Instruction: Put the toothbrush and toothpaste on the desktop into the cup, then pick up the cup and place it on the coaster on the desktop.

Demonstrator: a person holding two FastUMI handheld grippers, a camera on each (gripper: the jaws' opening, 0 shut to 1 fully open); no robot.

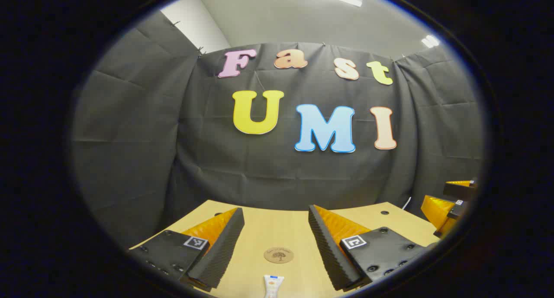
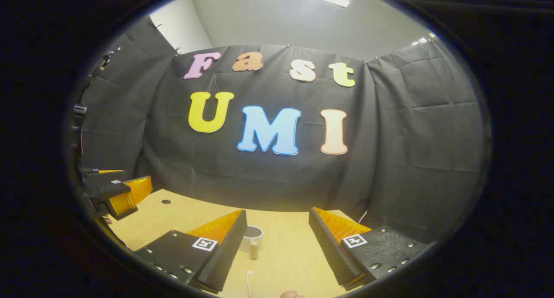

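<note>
In the left gripper view my left gripper (image 1: 276,218) is open above the wooden desktop (image 1: 281,233). Between its fingers lie the round brown coaster (image 1: 278,254) and, nearer, the end of the white toothpaste tube (image 1: 273,286). In the right gripper view my right gripper (image 2: 277,218) is open too. A white cup (image 2: 252,237) with a handle stands just right of its left finger. The white toothbrush (image 2: 249,284) lies nearer, at the bottom edge. Each gripper appears at the edge of the other's view: the right one (image 1: 452,202), the left one (image 2: 119,194).
The black cloth wall closes off the back and both sides of the desk. A small dark hole (image 2: 165,201) sits in the desktop near its far left corner in the right gripper view. A rounded pinkish thing (image 2: 291,294) pokes in at the bottom edge.
</note>
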